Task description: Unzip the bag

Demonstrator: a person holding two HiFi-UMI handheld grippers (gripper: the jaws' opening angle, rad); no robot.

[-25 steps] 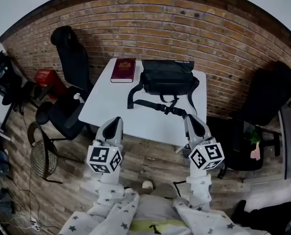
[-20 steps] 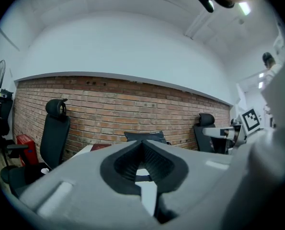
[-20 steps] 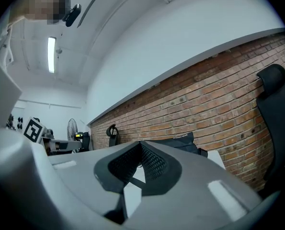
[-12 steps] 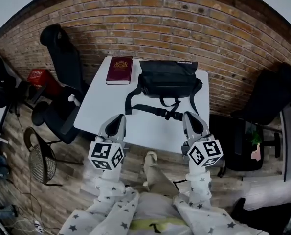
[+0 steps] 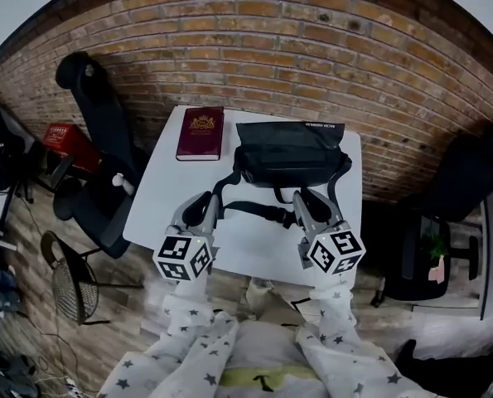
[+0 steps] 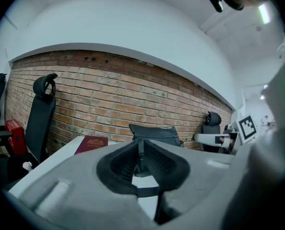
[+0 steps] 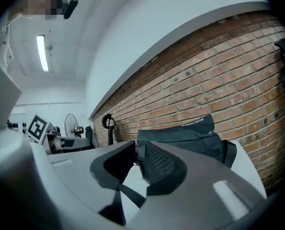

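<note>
I'm closing in on the bag [image 5: 289, 152] at 12 o'clock. Left hand-held gripper [image 5: 205, 206] and right hand-held gripper [image 5: 301, 202] are both opening, empty; unzipping isn't starting yet.

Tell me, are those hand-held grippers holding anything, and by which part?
Nothing is held. The left hand-held gripper and right hand-held gripper have opening jaws, both empty.

Head view: at frame centre, the zip on the black shoulder bag [image 5: 289, 152] is too small to pick out, and the white lettering [image 5: 325, 126] along its top edge cannot be read. The gold crest [image 5: 202, 123] on the maroon book [image 5: 200, 133] is equally illegible. At far right, a black office chair [image 5: 478, 171] is cut off by the frame's edge.
</note>
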